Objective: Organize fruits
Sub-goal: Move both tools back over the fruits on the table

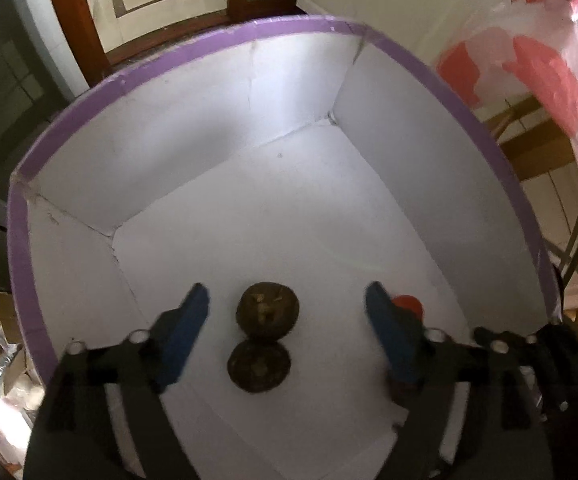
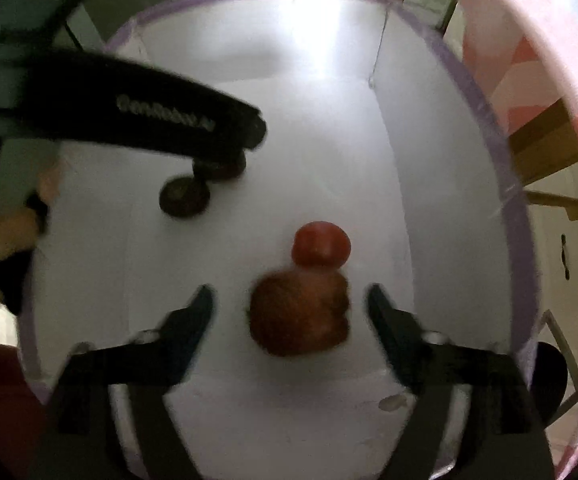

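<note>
Spread blue fingers (image 1: 193, 312) of the left gripper (image 1: 287, 308) straddle two dark brown fruits (image 1: 267, 314) on the floor of the purple-rimmed white box (image 1: 409, 60), while the right gripper (image 2: 289, 312) hangs open-fingered around two reddish fruits (image 2: 299, 312), apparently sorted by kind.

matt white cardboard box (image 1: 193, 128), rough brown fruits (image 1: 267, 316).

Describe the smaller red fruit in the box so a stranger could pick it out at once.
Look inside the white box with the purple rim. On its floor, ahead of the open right gripper, two reddish fruits touch. The smaller red fruit is the farther one: smooth, round and bright red, unlike the larger brownish-orange fruit and the two dark brown fruits to the left.
</note>
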Action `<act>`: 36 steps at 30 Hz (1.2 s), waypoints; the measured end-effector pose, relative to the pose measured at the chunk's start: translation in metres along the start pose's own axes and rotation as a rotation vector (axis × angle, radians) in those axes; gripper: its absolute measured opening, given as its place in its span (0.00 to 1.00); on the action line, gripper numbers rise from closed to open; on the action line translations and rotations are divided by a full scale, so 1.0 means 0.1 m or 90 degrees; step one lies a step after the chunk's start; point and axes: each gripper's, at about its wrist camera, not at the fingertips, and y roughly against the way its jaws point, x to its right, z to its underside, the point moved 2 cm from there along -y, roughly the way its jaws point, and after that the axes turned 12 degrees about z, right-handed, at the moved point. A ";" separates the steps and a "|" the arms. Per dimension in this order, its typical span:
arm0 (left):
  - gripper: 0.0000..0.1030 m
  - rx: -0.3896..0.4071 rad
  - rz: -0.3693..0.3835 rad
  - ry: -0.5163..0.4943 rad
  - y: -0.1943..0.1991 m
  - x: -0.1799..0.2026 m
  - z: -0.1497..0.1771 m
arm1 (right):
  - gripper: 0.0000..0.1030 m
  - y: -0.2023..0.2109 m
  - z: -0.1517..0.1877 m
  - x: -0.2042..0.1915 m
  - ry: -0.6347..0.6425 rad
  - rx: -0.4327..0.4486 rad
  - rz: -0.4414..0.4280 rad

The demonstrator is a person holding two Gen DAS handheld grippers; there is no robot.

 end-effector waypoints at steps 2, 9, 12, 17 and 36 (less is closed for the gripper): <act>0.86 -0.002 0.003 0.003 0.00 0.00 0.01 | 0.83 0.06 0.02 0.00 0.001 0.009 0.002; 0.86 0.002 -0.003 -0.018 0.02 0.09 0.01 | 0.83 0.39 -0.01 0.08 -0.016 0.064 0.010; 0.86 0.019 -0.002 -0.035 0.10 0.17 -0.03 | 0.83 0.68 -0.03 0.06 -0.036 0.104 -0.007; 0.89 0.109 -0.015 -0.075 0.50 0.36 -0.21 | 0.83 1.07 -0.24 0.35 -0.086 0.185 -0.038; 0.98 0.254 0.207 -0.411 0.78 3.63 -0.53 | 0.85 2.25 1.77 2.96 -0.684 0.349 0.237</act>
